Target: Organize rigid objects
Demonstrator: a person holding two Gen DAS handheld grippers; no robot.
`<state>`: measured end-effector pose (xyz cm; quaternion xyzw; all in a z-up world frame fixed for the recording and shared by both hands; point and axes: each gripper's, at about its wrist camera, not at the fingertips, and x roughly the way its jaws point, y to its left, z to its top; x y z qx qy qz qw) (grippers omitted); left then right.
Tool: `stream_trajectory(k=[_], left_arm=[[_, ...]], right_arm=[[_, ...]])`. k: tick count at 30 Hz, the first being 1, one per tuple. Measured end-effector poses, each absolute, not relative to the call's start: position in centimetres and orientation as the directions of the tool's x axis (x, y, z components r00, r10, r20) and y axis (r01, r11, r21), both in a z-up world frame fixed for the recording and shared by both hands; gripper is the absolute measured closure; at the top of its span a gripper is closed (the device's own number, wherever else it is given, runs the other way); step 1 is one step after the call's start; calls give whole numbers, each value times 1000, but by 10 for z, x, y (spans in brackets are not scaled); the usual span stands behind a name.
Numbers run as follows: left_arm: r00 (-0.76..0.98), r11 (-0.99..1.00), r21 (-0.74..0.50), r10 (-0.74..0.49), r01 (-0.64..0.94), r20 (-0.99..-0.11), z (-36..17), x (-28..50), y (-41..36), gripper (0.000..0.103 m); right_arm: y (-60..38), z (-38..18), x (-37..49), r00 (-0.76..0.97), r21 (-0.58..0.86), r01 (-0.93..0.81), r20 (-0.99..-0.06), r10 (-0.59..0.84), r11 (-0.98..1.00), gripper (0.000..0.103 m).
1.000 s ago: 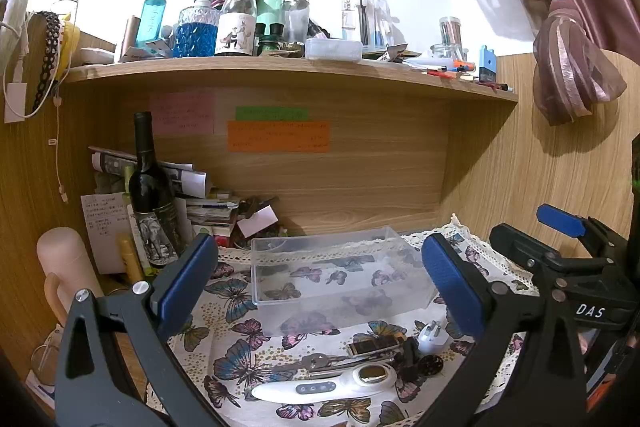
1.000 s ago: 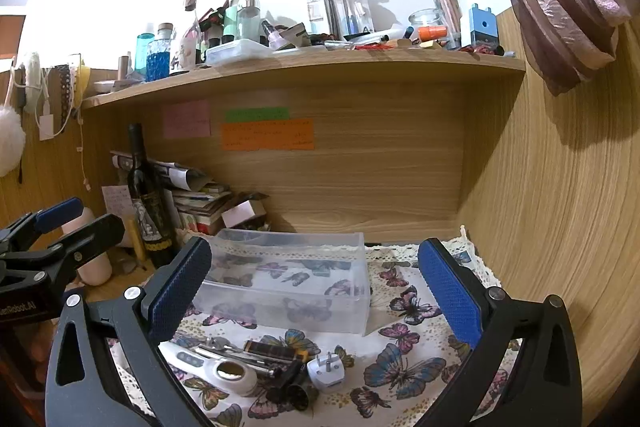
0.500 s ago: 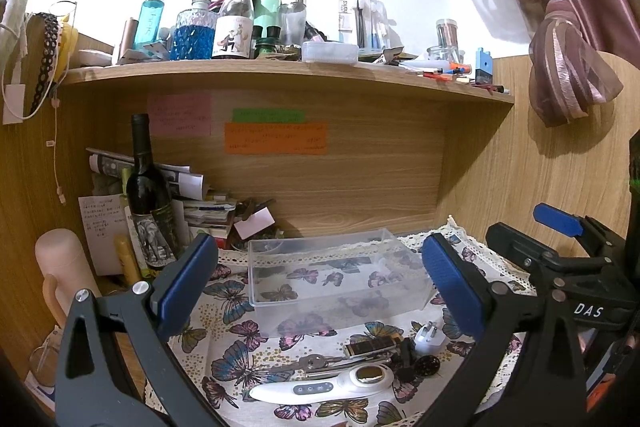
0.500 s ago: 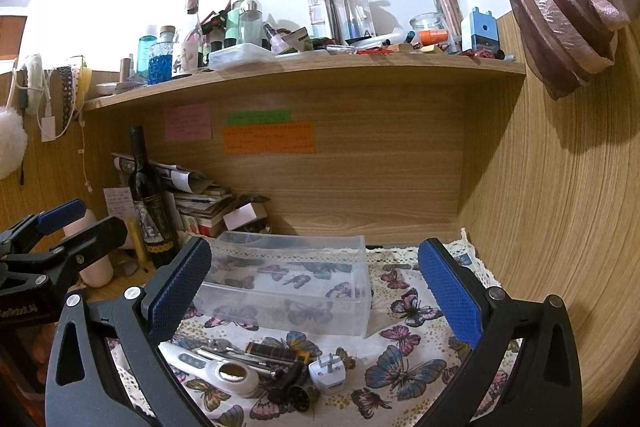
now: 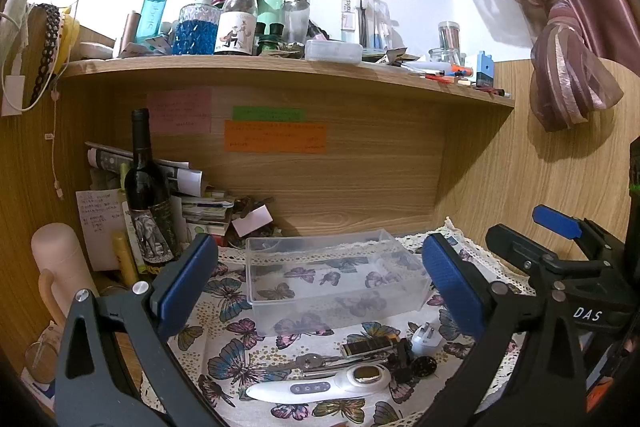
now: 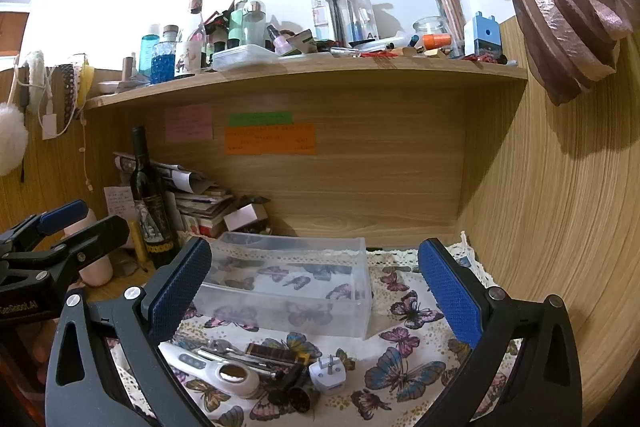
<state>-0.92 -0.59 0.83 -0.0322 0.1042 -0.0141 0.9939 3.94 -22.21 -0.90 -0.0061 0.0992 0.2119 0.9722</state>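
An empty clear plastic bin (image 5: 334, 277) (image 6: 286, 287) stands on the butterfly cloth (image 5: 236, 355) (image 6: 404, 371). In front of it lies a small heap: a white handheld device (image 5: 320, 387) (image 6: 216, 373), keys (image 5: 308, 361), a dark flat lighter-like bar (image 5: 366, 347) (image 6: 272, 351), a white plug adapter (image 5: 426, 335) (image 6: 329, 375) and small black parts (image 5: 412, 361) (image 6: 290, 389). My left gripper (image 5: 320, 283) hangs open above the heap, holding nothing. My right gripper (image 6: 314, 291) is open too, over the same spot from the right.
A dark wine bottle (image 5: 146, 195) (image 6: 150, 203), papers and books (image 5: 200, 203) crowd the back left, with a pink cylinder (image 5: 60, 267) beside them. The wooden shelf (image 5: 280, 71) above is packed with bottles. A wooden side wall (image 6: 560, 227) closes the right.
Both views have shifted only slightly; the bin and heap sit a little differently in frame. Both grippers stay open and nothing on the cloth has moved.
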Motion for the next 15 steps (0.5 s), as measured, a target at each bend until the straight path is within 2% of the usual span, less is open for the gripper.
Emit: stream_trajectory(k=[15], left_arm=[[978, 997, -68, -35, 21, -205, 8, -9, -5, 0]], right_arm=[[-222, -9, 38, 890, 31, -415, -193, 413, 909, 0]])
